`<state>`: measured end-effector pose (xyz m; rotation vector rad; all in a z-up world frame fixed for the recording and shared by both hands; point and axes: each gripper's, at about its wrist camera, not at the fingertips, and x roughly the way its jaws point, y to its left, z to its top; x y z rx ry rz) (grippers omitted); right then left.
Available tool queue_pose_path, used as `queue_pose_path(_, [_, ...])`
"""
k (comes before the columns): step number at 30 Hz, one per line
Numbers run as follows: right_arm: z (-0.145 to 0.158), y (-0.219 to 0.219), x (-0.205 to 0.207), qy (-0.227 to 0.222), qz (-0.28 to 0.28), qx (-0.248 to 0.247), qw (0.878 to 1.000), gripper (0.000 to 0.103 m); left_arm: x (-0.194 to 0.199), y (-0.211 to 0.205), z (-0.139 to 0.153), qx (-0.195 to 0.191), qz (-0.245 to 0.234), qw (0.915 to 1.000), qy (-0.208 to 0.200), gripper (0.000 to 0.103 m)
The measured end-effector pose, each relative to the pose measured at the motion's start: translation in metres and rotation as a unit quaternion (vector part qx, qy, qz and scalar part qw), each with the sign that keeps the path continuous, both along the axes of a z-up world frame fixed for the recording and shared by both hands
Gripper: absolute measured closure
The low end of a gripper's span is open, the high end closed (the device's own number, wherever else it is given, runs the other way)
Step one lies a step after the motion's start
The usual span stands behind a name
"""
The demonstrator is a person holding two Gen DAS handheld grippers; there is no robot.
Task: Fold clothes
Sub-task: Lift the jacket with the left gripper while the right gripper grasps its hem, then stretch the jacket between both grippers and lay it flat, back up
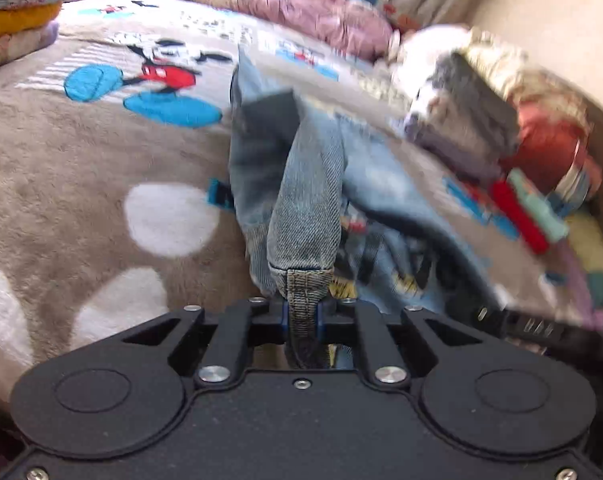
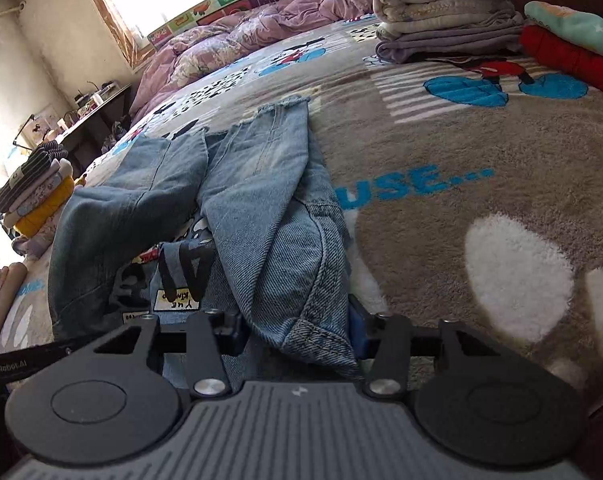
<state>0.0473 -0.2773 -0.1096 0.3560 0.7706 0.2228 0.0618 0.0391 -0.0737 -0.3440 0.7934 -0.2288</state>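
Light-blue jeans [image 1: 305, 200] lie on a grey cartoon-print blanket [image 1: 81, 200], their waist end lifted toward me. My left gripper [image 1: 303, 314] is shut on a narrow fold of the denim waistband. In the right wrist view the jeans [image 2: 261, 184] stretch away with both frayed leg ends far off, legs side by side. My right gripper [image 2: 297, 336] is closed on a thick corner of the waistband, with its fingers set wider apart. A black bar at the left edge is the left gripper [image 2: 41, 354]. The left wrist view is blurred on its right side.
Folded clothes stand in stacks: one at the blanket's left [image 2: 37, 184], a grey and white one [image 2: 445, 4] far right, red and teal pieces [image 2: 569, 52] beside it. A pink quilt [image 2: 241, 36] lies along the back. A desk [image 2: 97, 108] stands beyond the bed.
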Motion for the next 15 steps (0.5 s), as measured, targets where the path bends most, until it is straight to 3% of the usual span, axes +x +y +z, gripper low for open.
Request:
queue_pose_path(2, [0.002, 0.005, -0.007, -0.007, 0.014, -0.022, 1.0, 0.065, -0.007, 0.011, 0.003, -0.012, 0.017, 0.9998, 0.006, 0.094])
queue_pose_path(5, [-0.002, 0.014, -0.014, 0.007, 0.036, -0.078, 0.996, 0.063, -0.017, 0.028, 0.008, -0.031, 0.042, 0.9985, 0.015, 0.094])
queue_pose_path(6, [-0.003, 0.017, -0.017, 0.009, 0.046, -0.091, 0.995, 0.063, -0.019, 0.032, 0.006, -0.036, 0.044, 0.998, 0.028, 0.094])
queue_pose_path(7, [-0.002, 0.017, -0.02, 0.008, 0.054, -0.1, 0.994, 0.06, -0.018, 0.03, -0.005, -0.039, 0.027, 0.9968, 0.064, 0.094])
queue_pose_path(8, [0.0, 0.015, -0.022, 0.007, 0.054, -0.096, 0.994, 0.057, -0.021, 0.031, -0.007, -0.042, 0.031, 0.9962, 0.069, 0.093])
queue_pose_path(10, [0.004, 0.006, -0.027, 0.004, 0.045, -0.072, 0.996, 0.049, -0.026, 0.036, 0.007, -0.053, 0.044, 0.9969, 0.038, 0.073])
queue_pose_path(11, [0.007, 0.0, -0.029, -0.002, 0.039, -0.057, 0.998, 0.041, -0.028, 0.039, 0.014, -0.058, 0.05, 0.9968, 0.023, 0.052])
queue_pose_path(12, [0.011, -0.006, -0.03, -0.014, 0.029, -0.034, 0.999, 0.036, -0.028, 0.041, 0.019, -0.063, 0.054, 0.9965, 0.01, 0.044])
queue_pose_path(13, [0.015, -0.013, -0.029, -0.028, 0.018, -0.008, 0.999, 0.029, -0.021, 0.043, 0.021, -0.066, 0.054, 0.9963, 0.009, 0.044])
queue_pose_path(15, [0.021, -0.026, -0.027, -0.053, -0.003, 0.044, 0.998, 0.023, -0.005, 0.047, 0.025, -0.071, 0.055, 0.996, 0.006, 0.044])
